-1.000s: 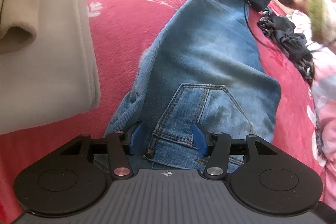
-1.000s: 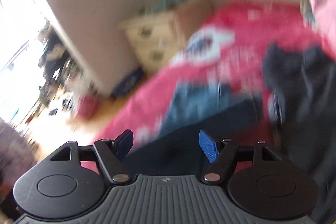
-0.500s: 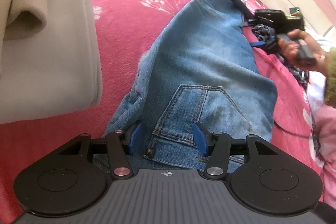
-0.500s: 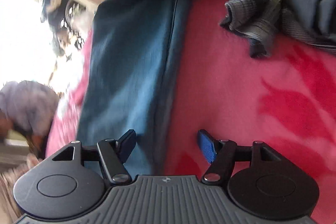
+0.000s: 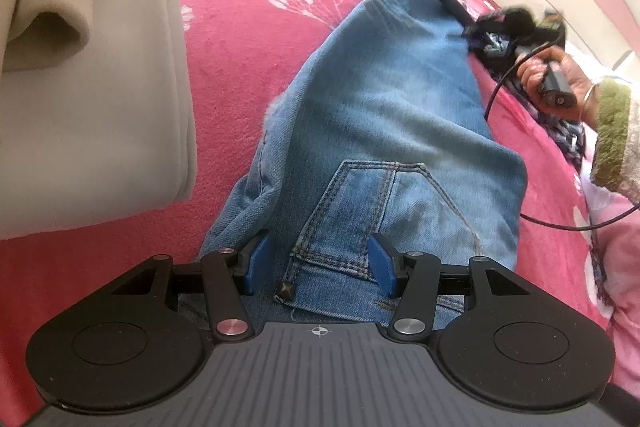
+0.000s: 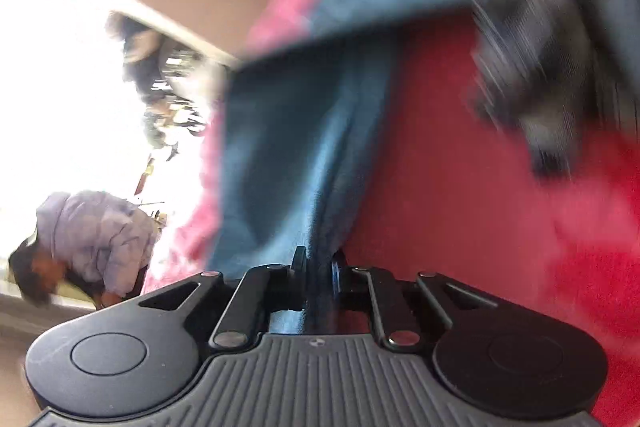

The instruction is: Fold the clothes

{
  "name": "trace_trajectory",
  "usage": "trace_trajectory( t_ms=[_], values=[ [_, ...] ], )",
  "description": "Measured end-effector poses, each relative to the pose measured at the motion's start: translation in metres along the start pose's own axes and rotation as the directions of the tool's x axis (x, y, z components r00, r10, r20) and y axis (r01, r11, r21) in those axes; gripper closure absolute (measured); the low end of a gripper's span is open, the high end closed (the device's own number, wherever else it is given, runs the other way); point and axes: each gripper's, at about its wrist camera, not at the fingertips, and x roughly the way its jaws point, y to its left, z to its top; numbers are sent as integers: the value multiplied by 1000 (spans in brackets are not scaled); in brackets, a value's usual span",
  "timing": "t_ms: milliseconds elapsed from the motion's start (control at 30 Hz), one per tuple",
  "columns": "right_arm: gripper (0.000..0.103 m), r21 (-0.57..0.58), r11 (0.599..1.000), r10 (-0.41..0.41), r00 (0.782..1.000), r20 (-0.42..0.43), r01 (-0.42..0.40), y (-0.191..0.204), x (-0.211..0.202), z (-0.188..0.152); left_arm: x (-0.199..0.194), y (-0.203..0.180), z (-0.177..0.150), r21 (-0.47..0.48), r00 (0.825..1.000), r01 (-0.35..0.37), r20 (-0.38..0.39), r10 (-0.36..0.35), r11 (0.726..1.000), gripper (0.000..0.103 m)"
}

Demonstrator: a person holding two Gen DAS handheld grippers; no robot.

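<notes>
The jeans (image 5: 384, 115) lie stretched out on the pink bedspread (image 5: 248, 27), beside a folded beige cloth (image 5: 100, 107). The left gripper (image 5: 318, 263) has its blue pads half spread, one on each side of the waistband near the back pocket (image 5: 384, 203), and I cannot tell if they press the denim. The right gripper (image 6: 319, 267) is closing its jaws on the edge of the far leg end, with the fabric pinched between them, close to a dark crumpled garment (image 6: 560, 47).

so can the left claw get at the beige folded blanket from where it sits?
Probably not right away. The left claw straddles the jeans waistband, pads either side of the denim. The beige blanket lies beside it on the pink bedspread, nothing between, so the path looks free once it lifts off the jeans.
</notes>
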Motion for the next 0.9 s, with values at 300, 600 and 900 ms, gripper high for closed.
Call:
trace_trajectory(
  t_ms=[300,600,900],
  values=[
    [92,-197,961,-194,981,14,193,3,30,4,2,-4,0,37,1000,-16,-6,16,999,51],
    [61,-241,941,-205,967,154,238,30,-42,0,1,-1,2,52,1000,-4,-8,4,999,51],
    [64,-635,764,25,989,-149,-115,143,-6,-101,-2,1,-1,63,1000,10,-7,-10,998,50]
  ],
)
